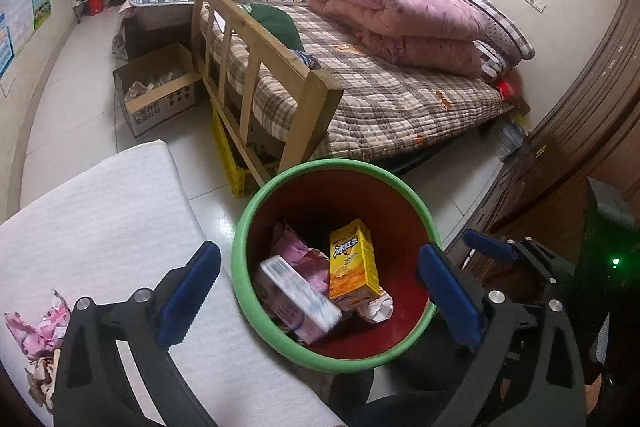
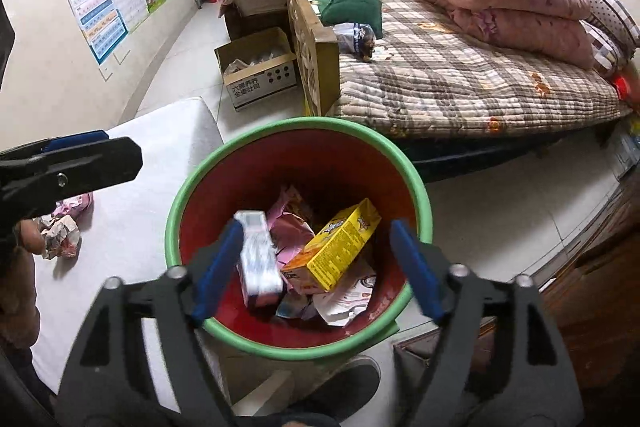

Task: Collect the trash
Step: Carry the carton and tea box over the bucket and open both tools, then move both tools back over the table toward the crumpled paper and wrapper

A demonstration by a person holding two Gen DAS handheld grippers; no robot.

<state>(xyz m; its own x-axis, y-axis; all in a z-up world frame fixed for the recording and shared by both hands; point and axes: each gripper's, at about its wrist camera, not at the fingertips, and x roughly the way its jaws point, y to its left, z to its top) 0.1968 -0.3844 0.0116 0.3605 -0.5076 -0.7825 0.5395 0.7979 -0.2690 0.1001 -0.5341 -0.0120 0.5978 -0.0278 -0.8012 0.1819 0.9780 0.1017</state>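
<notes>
Both grippers are wide open and hold nothing. The right gripper [image 2: 316, 267] and left gripper [image 1: 320, 291] hang over the bin [image 2: 208, 183]. A yellow box [image 2: 336, 247] lies inside.

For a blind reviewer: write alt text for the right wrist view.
The open right gripper hovers over a green-rimmed red bin holding a yellow carton, a pale box and wrappers. Crumpled wrappers lie on the white pad left.
</notes>
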